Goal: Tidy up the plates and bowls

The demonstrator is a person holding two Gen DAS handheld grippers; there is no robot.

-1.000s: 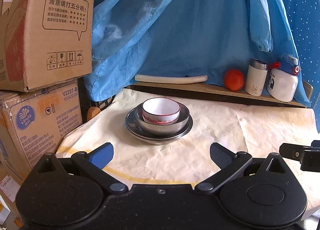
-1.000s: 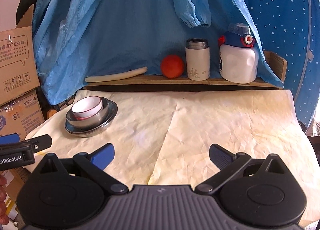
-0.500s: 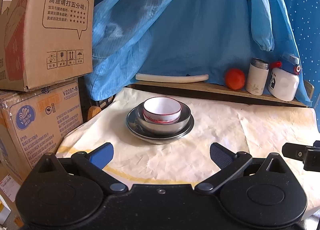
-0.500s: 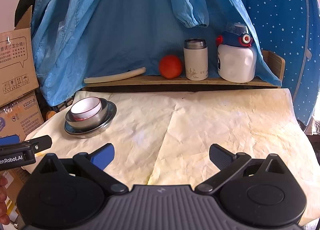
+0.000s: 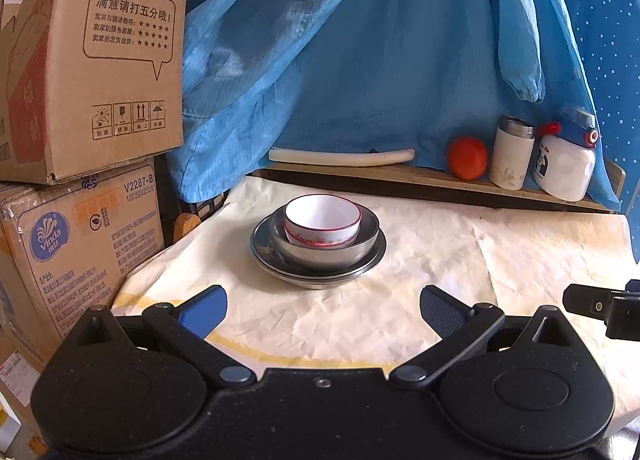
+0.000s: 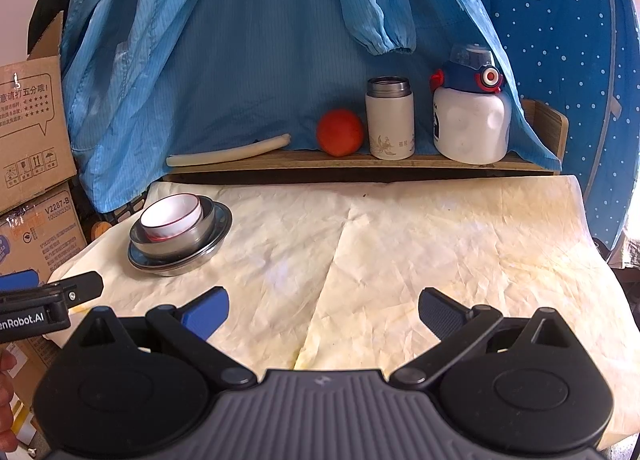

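A: Where does the stack sit?

B: Toward the far left corner of the tabletop, on the creased cream paper. A white bowl with a red rim is nested in a steel bowl, and that rests on a steel plate.

A: Which tool is closer?

B: The left gripper, by my reading. The stack lies straight ahead of it, centred between its spread fingers, with bare paper between. From the right gripper the stack is well off to the far left, so that one would have to cross the table.

A: Are either of them holding anything?

B: No. Both have their jaws wide apart and empty, and both hover over the near edge.

A: Does the stack have a long axis to line up with?

B: No, the pieces are round, so any approach angle suits. What matters is the height: a rim grip on the white bowl means coming in above the steel bowl's lip.

A: Anything in the way?

B: Nothing on the path. The cardboard boxes stand off the left edge, near the stack. Along the far edge a wooden shelf carries a white stick, an orange, a white flask and a white bottle, under hanging blue cloth.
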